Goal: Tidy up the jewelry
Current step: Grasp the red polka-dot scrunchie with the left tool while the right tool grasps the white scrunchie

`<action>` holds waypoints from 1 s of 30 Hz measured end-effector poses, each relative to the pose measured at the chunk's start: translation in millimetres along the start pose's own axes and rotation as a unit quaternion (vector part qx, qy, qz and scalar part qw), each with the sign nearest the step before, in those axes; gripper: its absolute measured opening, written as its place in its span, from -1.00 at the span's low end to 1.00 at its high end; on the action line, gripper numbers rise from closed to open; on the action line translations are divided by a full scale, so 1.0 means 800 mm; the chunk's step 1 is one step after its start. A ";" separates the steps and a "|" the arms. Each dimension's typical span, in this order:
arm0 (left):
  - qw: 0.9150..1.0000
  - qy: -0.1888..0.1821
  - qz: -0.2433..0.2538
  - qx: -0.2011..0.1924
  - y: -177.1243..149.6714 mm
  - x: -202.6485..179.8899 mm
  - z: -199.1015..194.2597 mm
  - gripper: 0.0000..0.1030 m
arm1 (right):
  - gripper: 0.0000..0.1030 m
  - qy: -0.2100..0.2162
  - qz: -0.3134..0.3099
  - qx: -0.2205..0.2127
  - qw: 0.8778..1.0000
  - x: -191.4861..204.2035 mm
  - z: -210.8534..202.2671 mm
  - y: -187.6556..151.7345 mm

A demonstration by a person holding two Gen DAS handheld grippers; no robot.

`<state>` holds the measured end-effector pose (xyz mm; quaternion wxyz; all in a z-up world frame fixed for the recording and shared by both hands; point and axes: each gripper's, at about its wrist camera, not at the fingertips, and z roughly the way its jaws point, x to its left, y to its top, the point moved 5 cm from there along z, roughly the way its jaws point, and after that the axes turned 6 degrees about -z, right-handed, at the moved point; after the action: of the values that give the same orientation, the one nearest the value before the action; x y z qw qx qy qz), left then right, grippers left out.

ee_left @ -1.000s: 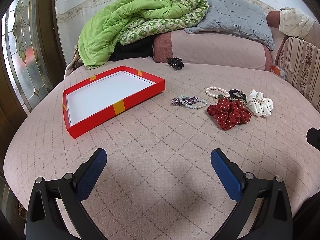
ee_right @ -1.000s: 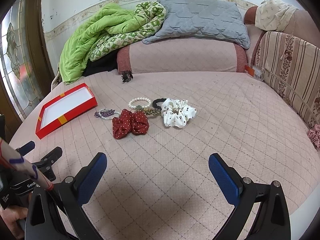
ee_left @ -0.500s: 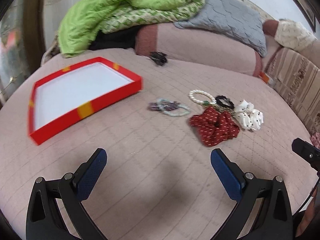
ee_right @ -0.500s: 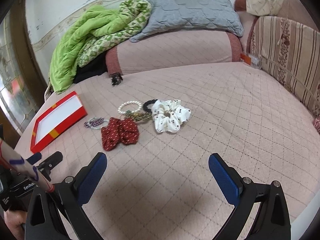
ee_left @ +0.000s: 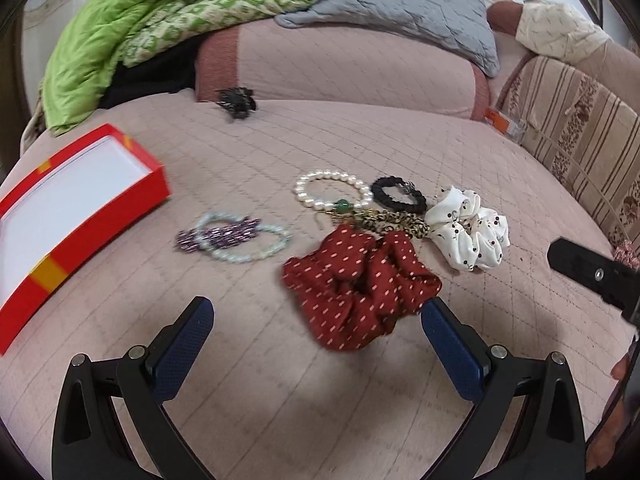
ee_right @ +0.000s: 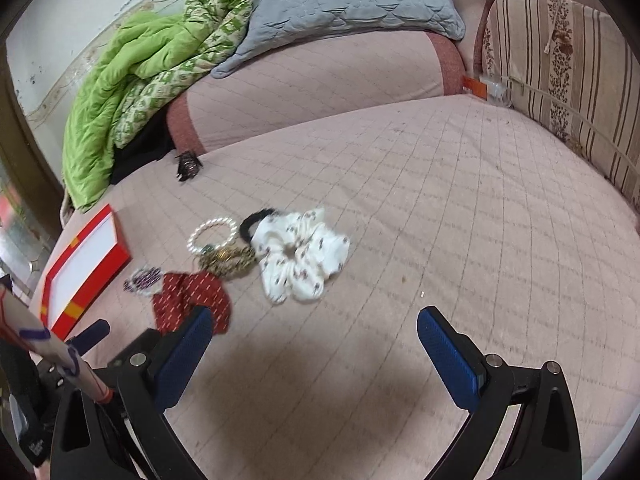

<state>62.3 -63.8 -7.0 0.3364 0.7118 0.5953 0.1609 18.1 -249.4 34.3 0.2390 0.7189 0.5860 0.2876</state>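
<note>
Both tools spread; two scrunchies, three bracelets, one tray.

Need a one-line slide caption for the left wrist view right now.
Open left gripper hovers by a red dotted scrunchie, with bracelets and a white scrunchie beyond and the red tray left.

left gripper: black frame, blue textured pads, silver screws
right gripper: same black frame, blue pads, silver screws

Left wrist view close over the red scrunchie, facing the bolster, right wrist view farther back rightward, both sharing it
</note>
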 end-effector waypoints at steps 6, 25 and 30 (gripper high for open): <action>1.000 -0.009 0.001 0.028 0.012 -0.013 0.037 1.00 | 1.00 -0.007 0.024 0.011 1.000 -0.016 0.013 0.006; 0.999 -0.036 -0.006 0.033 0.022 -0.013 0.040 -0.39 | 0.71 -0.009 0.020 0.054 0.998 -0.007 0.092 0.034; 0.999 -0.043 -0.006 0.023 0.026 -0.012 0.033 -0.39 | 0.06 -0.009 0.041 0.091 0.995 -0.014 0.118 0.025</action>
<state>91.7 -82.2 -10.5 0.3463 0.7219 0.5881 0.1145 95.7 -265.3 -21.8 0.1660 0.7635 0.5778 0.2358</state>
